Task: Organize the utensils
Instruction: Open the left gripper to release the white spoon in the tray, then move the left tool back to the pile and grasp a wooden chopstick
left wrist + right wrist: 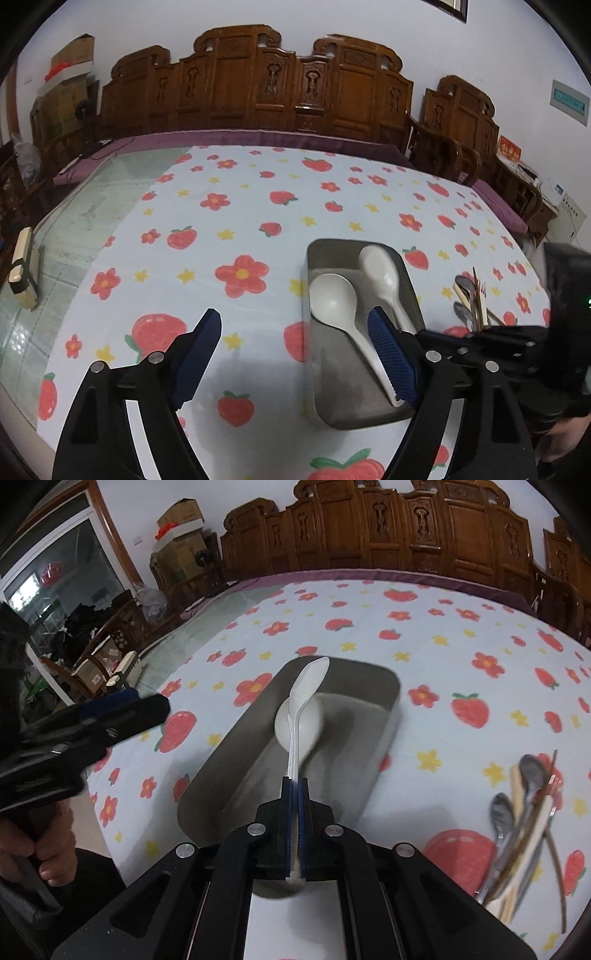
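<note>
A grey metal tray (325,391) (380,686) lies on the strawberry-print tablecloth. One white spoon (334,301) (316,725) lies in it. My right gripper (295,786) is shut on the handle of a second white spoon (308,686) (380,273), held edge-on over the tray above the first spoon. My left gripper (295,321) is open and empty, just left of the tray, its right finger (388,354) over the tray's near part. The right gripper's black body (517,343) shows at right in the left wrist view.
A holder of metal spoons and chopsticks (524,834) (472,302) stands right of the tray. A small wooden object (22,266) lies at the bare glass table's left edge. Carved wooden chairs (258,85) line the far side. The left gripper (81,731) shows at left.
</note>
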A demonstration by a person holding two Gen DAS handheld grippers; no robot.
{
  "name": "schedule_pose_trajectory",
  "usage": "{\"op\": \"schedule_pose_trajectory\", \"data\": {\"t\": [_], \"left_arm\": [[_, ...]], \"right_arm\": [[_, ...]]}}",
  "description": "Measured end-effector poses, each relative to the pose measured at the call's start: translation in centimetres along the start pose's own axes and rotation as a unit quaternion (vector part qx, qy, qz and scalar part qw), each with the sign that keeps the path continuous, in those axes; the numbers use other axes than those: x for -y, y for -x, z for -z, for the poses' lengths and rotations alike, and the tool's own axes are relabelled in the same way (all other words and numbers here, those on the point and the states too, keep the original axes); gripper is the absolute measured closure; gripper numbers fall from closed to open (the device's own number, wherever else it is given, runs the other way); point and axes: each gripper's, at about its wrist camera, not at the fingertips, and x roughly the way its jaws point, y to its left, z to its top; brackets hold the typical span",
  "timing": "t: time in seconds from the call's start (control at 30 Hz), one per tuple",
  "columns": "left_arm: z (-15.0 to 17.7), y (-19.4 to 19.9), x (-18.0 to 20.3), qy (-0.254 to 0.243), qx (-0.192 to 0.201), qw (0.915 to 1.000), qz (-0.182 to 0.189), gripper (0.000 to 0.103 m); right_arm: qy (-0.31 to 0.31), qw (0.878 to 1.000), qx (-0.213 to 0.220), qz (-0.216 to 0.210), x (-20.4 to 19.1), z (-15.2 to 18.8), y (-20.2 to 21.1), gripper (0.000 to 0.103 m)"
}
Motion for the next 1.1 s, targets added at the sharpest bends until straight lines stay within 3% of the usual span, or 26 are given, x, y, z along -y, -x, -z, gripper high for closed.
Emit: {"op": "schedule_pose_trajectory", "data": {"t": [0.17,0.4,0.63,0.7,0.83,1.1], "left_arm": [[-0.1,0.1,-0.2,0.006,0.001,1.0000,0.001,0.024],[0.1,0.2,0.8,-0.004,0.003,1.0000,0.005,0.024],[0.7,0.8,4.3,-0.032,0.015,0.9992,0.019,0.024],[0.9,1.0,5.6,-0.040,0.020,0.9985,0.033,0.024],[1.5,1.3,8.4,-0.058,0.022,0.9961,0.062,0.024],[2.9,0.7,12.8,-0.085,0.007,0.9911,0.102,0.024]], "right_arm": [[-0.002,0.999,-0.010,-0.030,-0.9,0.1,-1.5,0.097],[0.002,1.000,0.005,-0.029,0.1,0.6,-0.3,0.097],[0.021,0.998,0.051,0.023,3.4,1.8,5.8,0.094],[0.022,0.997,0.062,0.045,4.9,2.4,7.8,0.089],[0.027,0.993,0.071,0.091,7.5,3.9,11.0,0.087],[0.003,0.987,0.072,0.144,11.7,7.6,13.5,0.087]]}}
